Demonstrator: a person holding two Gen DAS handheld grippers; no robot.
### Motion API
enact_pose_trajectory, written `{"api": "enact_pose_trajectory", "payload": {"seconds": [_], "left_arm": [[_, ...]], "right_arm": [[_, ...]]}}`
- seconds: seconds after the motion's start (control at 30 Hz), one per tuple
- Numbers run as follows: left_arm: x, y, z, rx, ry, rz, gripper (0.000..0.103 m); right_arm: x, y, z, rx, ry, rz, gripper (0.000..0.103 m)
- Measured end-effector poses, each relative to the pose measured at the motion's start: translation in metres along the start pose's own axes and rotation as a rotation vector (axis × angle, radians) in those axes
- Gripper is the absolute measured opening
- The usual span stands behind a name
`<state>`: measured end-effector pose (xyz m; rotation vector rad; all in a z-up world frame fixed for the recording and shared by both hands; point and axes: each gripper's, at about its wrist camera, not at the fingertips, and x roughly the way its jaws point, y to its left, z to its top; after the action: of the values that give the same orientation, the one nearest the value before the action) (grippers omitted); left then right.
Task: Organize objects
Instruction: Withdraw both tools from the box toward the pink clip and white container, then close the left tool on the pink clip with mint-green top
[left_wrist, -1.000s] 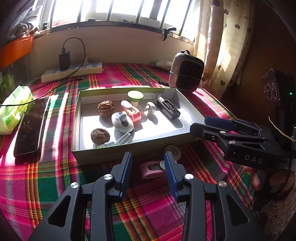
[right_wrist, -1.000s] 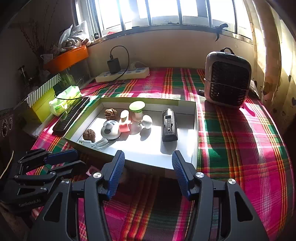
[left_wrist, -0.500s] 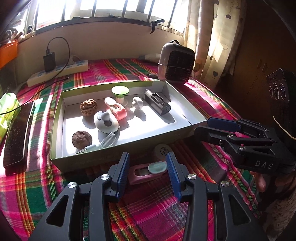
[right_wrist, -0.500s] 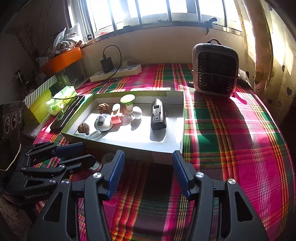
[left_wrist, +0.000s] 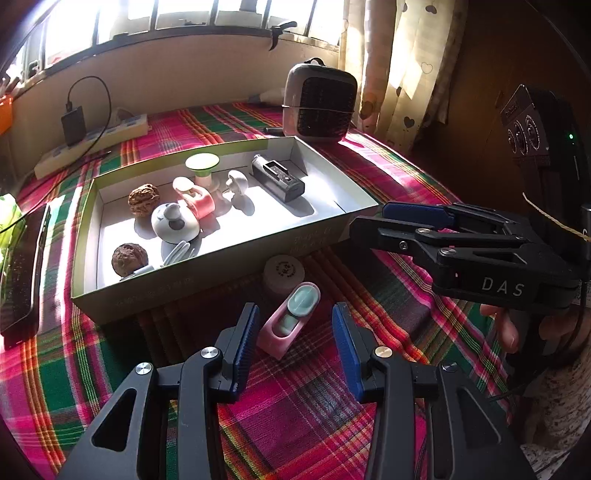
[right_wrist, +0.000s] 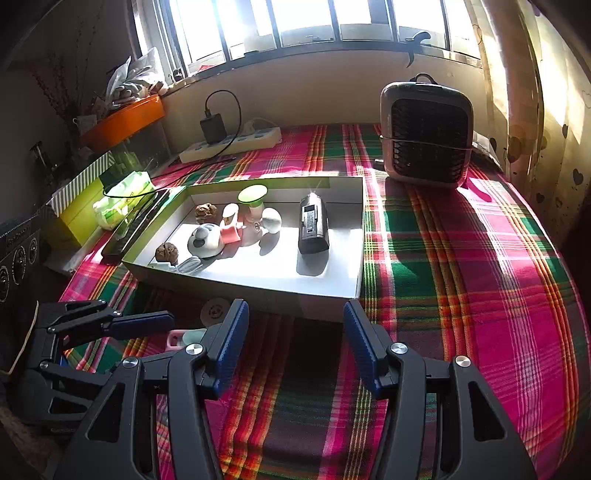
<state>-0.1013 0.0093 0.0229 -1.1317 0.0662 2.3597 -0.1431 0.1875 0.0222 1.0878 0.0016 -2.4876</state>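
Since the earlier frames the left tool (left_wrist: 293, 334) has shifted and rolled a bit, and its jaws have just been opening; the pink clip (left_wrist: 286, 325), which lay crosswise, now lies angled between them, untouched by either pad.

Left wrist view: left tool jaws apart, blue pads on either side of the pink clip, gaps visible both sides. Clip sits on the plaid cloth (left_wrist: 110, 369) just in front of the tray (left_wrist: 229, 254), its grey-green knob end toward the tray. Round white disc (left_wrist: 283, 271) lies between clip and tray front wall, near both. Inside tray: two walnuts (left_wrist: 144, 199), grey dome (left_wrist: 173, 223), second pink clip (left_wrist: 195, 197), green-top spool (left_wrist: 202, 164), small mushroom shape (left_wrist: 236, 181), black box (left_wrist: 277, 177), white cable (left_wrist: 177, 254) at the front edge. Right tool (left_wrist: 373, 221) hangs right of the tray's front corner, jaws apart, nothing in them, a hand (left_wrist: 506, 328) under it. Fan heater (left_wrist: 319, 103) behind tray, power strip (left_wrist: 92, 142) back left, black slab (left_wrist: 22, 266) left of tray.

Right wrist view: right tool (right_wrist: 295, 332) jaws apart, empty, over the cloth (right_wrist: 461, 277) in front of the tray (right_wrist: 258, 288). Left tool (right_wrist: 162, 321) is in front-left of tray, with the pink clip (right_wrist: 175, 339) partly hidden beside it; disc (right_wrist: 214, 312) against the tray front. Heater (right_wrist: 426, 136) behind-right of tray.
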Motion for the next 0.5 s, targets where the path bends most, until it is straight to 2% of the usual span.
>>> {"api": "enact_pose_trajectory", "payload": {"seconds": [0.2, 0.4, 0.47, 0.5], "left_arm": [[0.009, -0.01, 0.001, 0.037, 0.02, 0.029, 0.04], [0.02, -0.011, 0.0, 0.051, 0.042, 0.094, 0.039], [0.02, -0.01, 0.0, 0.044, 0.037, 0.101, 0.036], [0.02, -0.01, 0.0, 0.04, 0.036, 0.107, 0.03]], "right_arm": [[-0.001, -0.003, -0.002, 0.004, 0.002, 0.002, 0.055], [-0.002, -0.006, -0.004, 0.009, 0.003, 0.001, 0.055], [-0.002, -0.007, -0.004, 0.009, 0.003, 0.001, 0.055], [-0.002, -0.007, -0.005, 0.01, 0.004, 0.0, 0.055]]}}
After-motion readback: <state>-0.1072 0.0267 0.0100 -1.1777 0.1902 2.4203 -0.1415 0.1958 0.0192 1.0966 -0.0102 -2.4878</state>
